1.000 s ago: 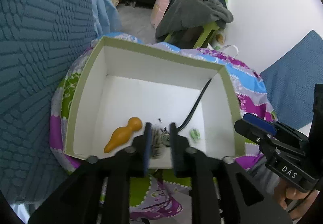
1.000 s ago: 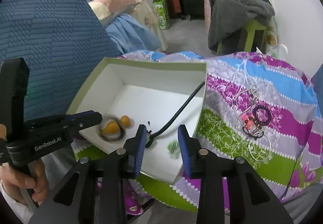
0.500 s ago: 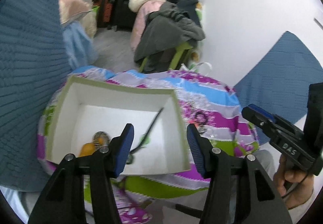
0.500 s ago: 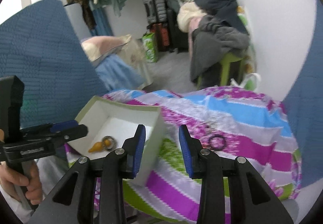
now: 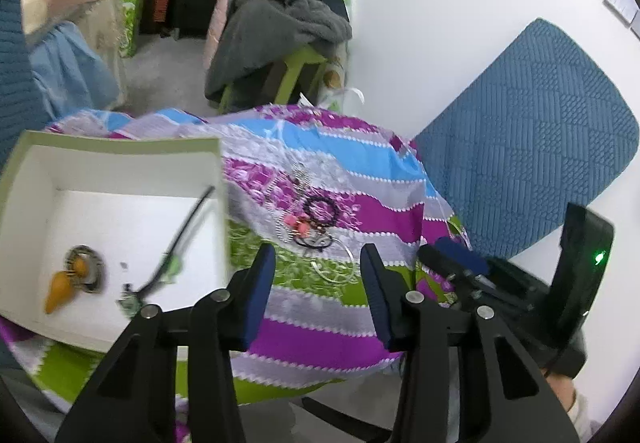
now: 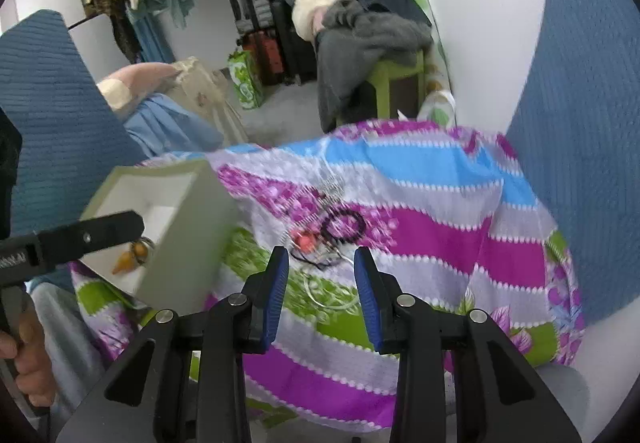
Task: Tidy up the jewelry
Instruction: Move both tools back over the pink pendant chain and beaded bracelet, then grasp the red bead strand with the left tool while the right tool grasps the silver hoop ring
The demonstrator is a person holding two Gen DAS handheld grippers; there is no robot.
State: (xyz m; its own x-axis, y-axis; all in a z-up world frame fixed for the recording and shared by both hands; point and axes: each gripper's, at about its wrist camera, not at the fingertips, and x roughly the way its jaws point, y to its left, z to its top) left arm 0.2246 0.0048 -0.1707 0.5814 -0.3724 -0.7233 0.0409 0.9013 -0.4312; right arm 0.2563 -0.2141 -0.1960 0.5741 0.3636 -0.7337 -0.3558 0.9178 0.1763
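Striped cloth (image 6: pixel 420 235) lies beneath both gaping, downward-tilted grippers.

Both grippers are swinging away from the white cardboard box (image 5: pixel 120 211) toward the tangled jewelry pile (image 5: pixel 312 219) on the striped floral cloth (image 5: pixel 328 331); the left gripper (image 5: pixel 318 283), now empty, has just been closing slightly.

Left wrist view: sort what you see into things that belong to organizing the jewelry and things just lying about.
Belongs to the job:
- white cardboard box with green rim
- orange gourd-shaped pendant in the box
- black beaded bracelet on the striped cloth
- pink bead piece
- thin silver hoop

Just lying about:
- grey coat on green stool
- blue quilted cushion
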